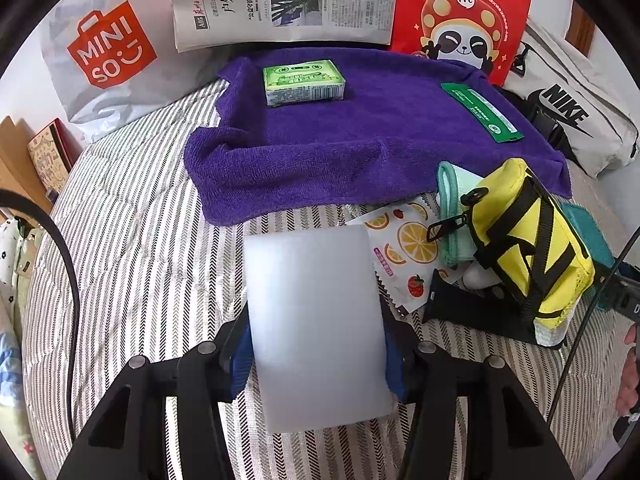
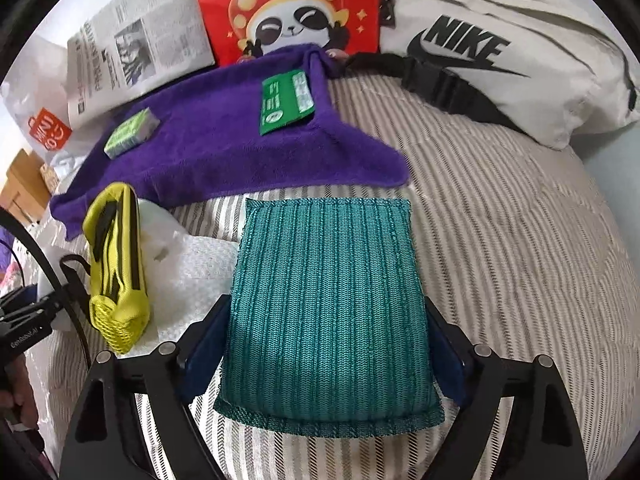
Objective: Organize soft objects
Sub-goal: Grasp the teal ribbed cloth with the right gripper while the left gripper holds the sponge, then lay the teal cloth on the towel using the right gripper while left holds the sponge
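Teal knitted pad [image 2: 332, 304] lay flat on the striped bedspread [image 2: 500, 240], just below the purple towel's [image 2: 224, 152] near edge, between the right gripper's [image 2: 324, 356] spread jaws; whether the pads pressed it, I could not tell. Left gripper [image 1: 316, 356] was clamped on a white translucent block [image 1: 316, 320]. On the towel: tissue pack [image 1: 303, 82] and green sachet [image 1: 482, 112]. Yellow pouch [image 1: 532, 240] and fruit-print packet [image 1: 404, 256] remained unsorted. Judged roughly midway.

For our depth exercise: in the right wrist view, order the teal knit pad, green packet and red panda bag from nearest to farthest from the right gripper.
1. Teal knit pad, between the fingers.
2. Green packet, on the purple towel beyond.
3. Red panda bag, propped at the back.
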`<state>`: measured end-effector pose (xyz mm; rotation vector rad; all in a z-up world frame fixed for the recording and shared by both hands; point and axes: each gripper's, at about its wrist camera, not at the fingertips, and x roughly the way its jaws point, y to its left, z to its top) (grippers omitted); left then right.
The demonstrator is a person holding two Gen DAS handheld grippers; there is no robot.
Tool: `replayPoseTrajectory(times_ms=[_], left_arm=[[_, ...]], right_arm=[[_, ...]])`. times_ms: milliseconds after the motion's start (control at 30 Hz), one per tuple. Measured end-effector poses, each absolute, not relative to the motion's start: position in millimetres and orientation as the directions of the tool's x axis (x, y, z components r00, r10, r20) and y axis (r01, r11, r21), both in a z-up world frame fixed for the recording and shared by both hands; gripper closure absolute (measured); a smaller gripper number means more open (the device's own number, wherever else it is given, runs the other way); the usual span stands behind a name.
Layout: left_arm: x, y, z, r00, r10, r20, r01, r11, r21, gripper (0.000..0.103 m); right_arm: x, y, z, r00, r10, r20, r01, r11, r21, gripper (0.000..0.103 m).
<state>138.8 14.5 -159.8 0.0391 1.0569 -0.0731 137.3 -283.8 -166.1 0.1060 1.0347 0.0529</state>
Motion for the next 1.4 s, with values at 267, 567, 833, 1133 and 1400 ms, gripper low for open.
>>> replayPoseTrajectory(times_ms=[267,567,833,1133,1400], left_arm=[[131.0,25.5,-148.4,0.497,-0.045,-0.867,0.068,0.998,-0.013,0.053],[127.3,29.4,-140.1,0.505,-0.046,-0.862,0.068,0.998,-0.013,0.053],[125.1,30.0,-136.9,0.512,-0.05,-0.858,0.072,0.997,-0.015,0.053],[126.4,39.4,-120.7,0.526,-0.077,-0.847,0.068,0.997,-0.048,0.053],[140.5,41.5,-102.8,0.54,-0.099,-0.836,0.067,0.995,-0.075,0.053]], right_arm=[[127.1,-297.6,-138.4,0.551,0.123,-0.826,-0.002,0.989,0.146,0.016],[120.1,-321.7,-118.7,0.584,0.163,-0.795,0.01,0.978,0.208,0.016],[111.0,-337.1,-106.6,0.605,0.148,-0.783,0.035,0.977,0.212,0.016],[121.5,-313.8,-97.4,0.607,0.152,-0.78,-0.023,0.985,0.174,0.016],[144.1,-287.0,-89.9,0.596,0.167,-0.785,-0.1,0.986,0.134,0.016]])
